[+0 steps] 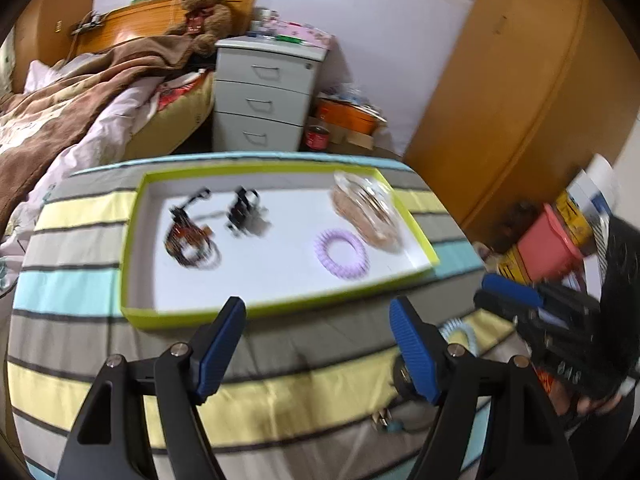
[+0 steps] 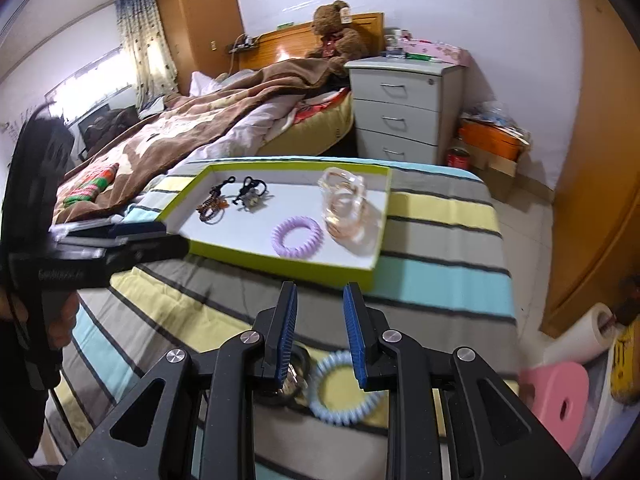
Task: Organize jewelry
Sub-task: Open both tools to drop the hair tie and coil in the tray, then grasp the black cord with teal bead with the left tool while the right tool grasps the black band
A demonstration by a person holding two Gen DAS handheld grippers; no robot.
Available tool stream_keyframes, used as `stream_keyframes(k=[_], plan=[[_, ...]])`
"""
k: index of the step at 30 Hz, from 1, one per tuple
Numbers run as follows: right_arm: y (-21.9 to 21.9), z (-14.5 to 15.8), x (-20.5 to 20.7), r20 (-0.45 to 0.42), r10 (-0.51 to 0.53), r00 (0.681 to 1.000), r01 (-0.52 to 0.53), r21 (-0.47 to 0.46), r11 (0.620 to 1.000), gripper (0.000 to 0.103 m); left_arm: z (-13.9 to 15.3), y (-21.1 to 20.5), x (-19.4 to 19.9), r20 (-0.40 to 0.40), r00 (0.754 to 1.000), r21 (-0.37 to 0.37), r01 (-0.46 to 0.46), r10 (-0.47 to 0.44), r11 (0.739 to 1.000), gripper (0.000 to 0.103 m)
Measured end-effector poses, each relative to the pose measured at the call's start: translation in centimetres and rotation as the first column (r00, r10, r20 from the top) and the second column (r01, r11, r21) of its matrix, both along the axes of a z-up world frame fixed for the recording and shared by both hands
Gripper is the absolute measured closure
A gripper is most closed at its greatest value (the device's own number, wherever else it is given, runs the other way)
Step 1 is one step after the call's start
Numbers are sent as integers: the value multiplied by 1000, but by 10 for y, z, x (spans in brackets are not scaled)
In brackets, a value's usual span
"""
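Right wrist view: tray (image 2: 280, 266) holds four items: two dark clips (image 2: 212, 205), one purple coil (image 2: 296, 236), one clear bangle (image 2: 346, 208). One blue coil (image 2: 343, 390) lies outside, near the tray, under the right gripper (image 2: 320, 334), jaws parted, empty. Left gripper (image 1: 316, 346) spread wide, empty.

We've got the left gripper (image 1: 316, 344) hanging wide open over the striped cloth (image 1: 280, 400), just short of the green-rimmed tray (image 1: 192, 316) holding a purple coil band (image 1: 341, 253), dark hair ties (image 1: 192, 240) and a clear bangle (image 1: 366, 210).
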State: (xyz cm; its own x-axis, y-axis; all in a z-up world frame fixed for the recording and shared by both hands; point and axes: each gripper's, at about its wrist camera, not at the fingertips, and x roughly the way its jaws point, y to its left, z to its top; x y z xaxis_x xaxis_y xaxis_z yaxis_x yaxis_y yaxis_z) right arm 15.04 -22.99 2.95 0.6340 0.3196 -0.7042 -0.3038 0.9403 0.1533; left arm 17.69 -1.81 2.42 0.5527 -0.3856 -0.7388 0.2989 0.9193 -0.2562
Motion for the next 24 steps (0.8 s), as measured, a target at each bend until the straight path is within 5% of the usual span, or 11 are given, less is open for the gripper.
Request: stream_keyframes(k=[11,24], plan=[[-22,-7,-32,1,-44,999,44,41,998,78,-31,-28,-41,-61,986,11,153,-152,988,27],[-27,-19,-41,-15,-57,998,57,60,997,78,-49,-46,-53,-86,984,86,165,-158,983,27]])
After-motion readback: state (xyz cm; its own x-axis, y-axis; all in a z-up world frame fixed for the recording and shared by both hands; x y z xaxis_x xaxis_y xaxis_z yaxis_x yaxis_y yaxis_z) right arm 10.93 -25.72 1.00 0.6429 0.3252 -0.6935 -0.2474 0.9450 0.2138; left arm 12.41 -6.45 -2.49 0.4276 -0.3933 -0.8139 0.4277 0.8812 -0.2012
